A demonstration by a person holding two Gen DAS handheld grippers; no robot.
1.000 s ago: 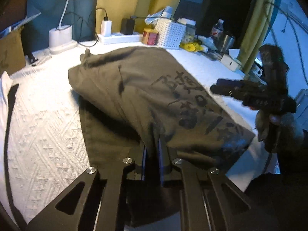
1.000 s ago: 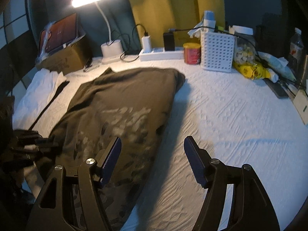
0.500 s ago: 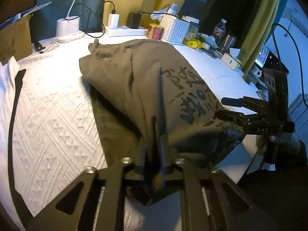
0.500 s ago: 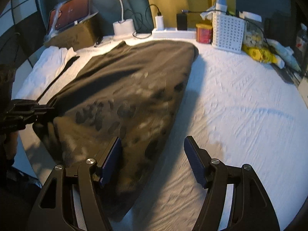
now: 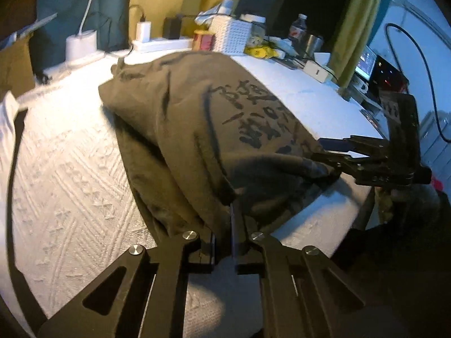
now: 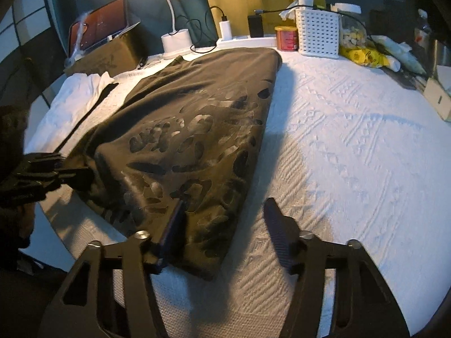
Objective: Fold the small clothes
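The left claw is pinched tight on the near hem of the dark shirt, with cloth bunched between its fingers. The right claw is closing, its jaws still apart; the shirt's near right corner lies between them, not yet pressed. The shirt lies on the white cover, its long axis running from the near edge toward the far clutter. Both claws sit at the near hem, left one nearer its left corner. The coming fold probably carries that hem away toward the far end.
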